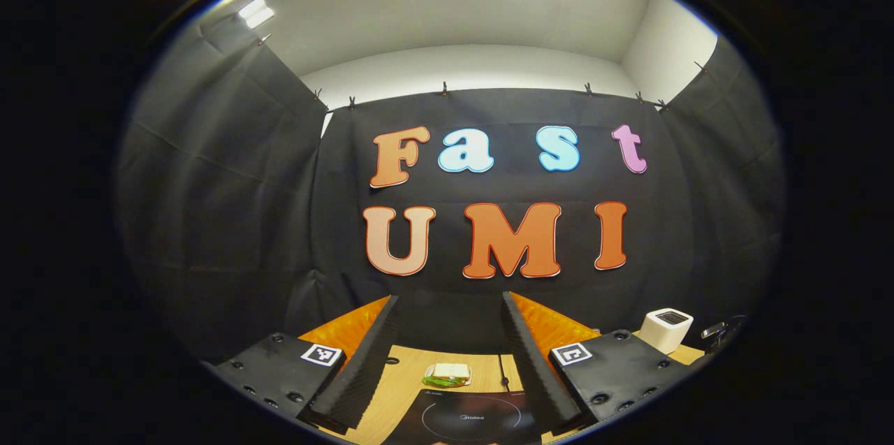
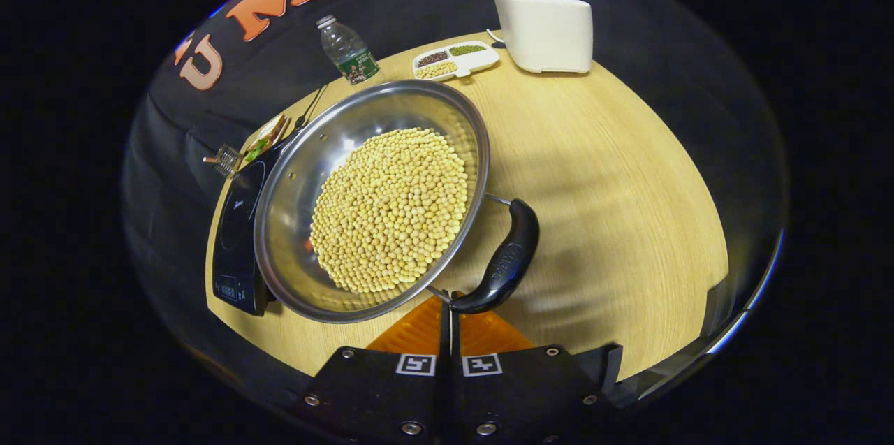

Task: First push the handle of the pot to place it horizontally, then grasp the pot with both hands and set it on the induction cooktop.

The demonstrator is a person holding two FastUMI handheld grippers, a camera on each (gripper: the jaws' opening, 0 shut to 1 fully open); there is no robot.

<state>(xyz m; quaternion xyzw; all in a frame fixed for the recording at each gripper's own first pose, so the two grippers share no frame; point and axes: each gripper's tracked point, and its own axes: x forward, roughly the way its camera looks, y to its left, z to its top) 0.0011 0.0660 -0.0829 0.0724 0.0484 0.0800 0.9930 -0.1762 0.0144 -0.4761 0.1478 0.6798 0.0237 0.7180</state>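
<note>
At the bottom of the left gripper view, the left gripper [image 1: 447, 368] is hanging wide open and empty, its two fingers framing the black induction cooktop [image 1: 466, 418] at the lower edge, with a sandwich [image 1: 447, 375] lying just beyond it on the wooden table [image 1: 405, 389].

In the middle of the right gripper view, the steel pot [image 2: 307, 172] is sitting heaped with soybeans [image 2: 391, 211], just beside the cooktop at centre left. Its black handle [image 2: 504, 260] is arching at lower centre, right at the tips of the right gripper [image 2: 447, 309], whose fingers are pressed together holding nothing. The pot is looking heavy, rigid and slippery; it is probably best taken at the handle and the opposite rim, kept level so the beans are not spilling.
</note>
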